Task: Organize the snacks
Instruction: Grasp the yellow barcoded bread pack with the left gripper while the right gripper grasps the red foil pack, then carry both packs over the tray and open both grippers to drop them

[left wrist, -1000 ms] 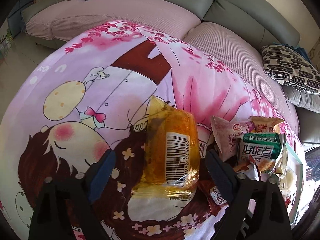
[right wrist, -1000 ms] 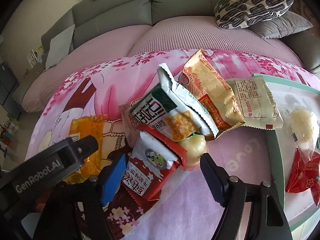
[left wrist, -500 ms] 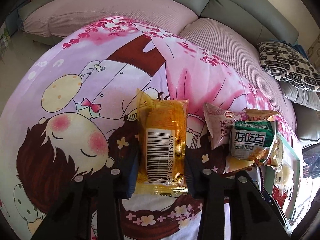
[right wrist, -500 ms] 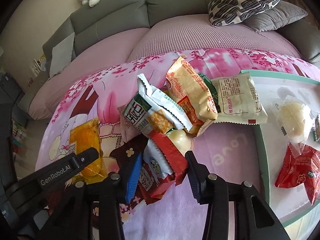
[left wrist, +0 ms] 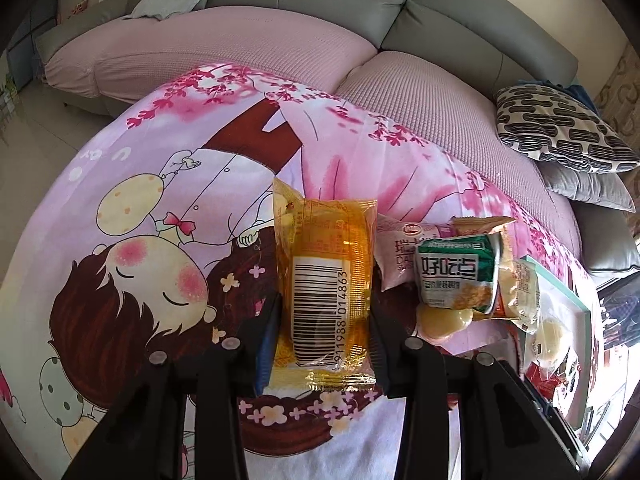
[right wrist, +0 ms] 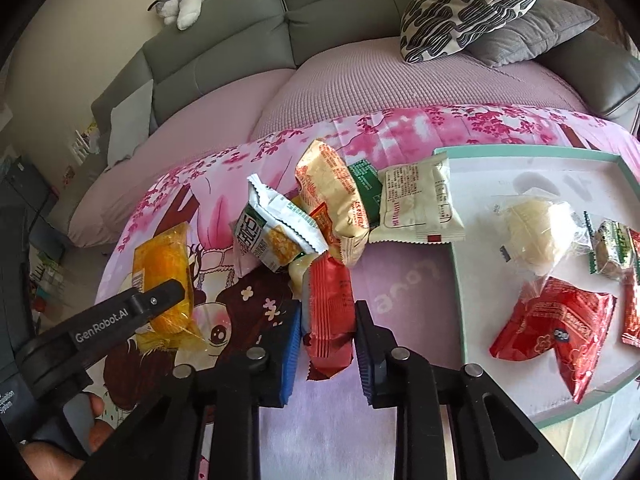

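My left gripper [left wrist: 325,320] is shut on a yellow-orange snack packet [left wrist: 326,276] with a barcode, held just over the pink cartoon cloth [left wrist: 160,208]. The same packet [right wrist: 164,264] and the left gripper's finger [right wrist: 128,316] show at the left of the right wrist view. My right gripper [right wrist: 327,332] is shut on a red snack packet [right wrist: 330,316] at the near edge of a pile: a green-white packet [right wrist: 272,236], a tan packet [right wrist: 332,196] and a cream packet [right wrist: 416,204]. The pile also shows in the left wrist view [left wrist: 452,276].
A teal-rimmed white tray [right wrist: 460,280] at the right holds a white bun [right wrist: 536,232], red packets [right wrist: 556,320] and small wrapped sweets [right wrist: 608,248]. A sofa with pink covers [right wrist: 380,76] and patterned cushion [right wrist: 468,4] lies behind the table.
Both grippers have closed from wide open: the left on the yellow-orange packet, the right on the red packet. The red packet has been drawn out of the pile toward me.
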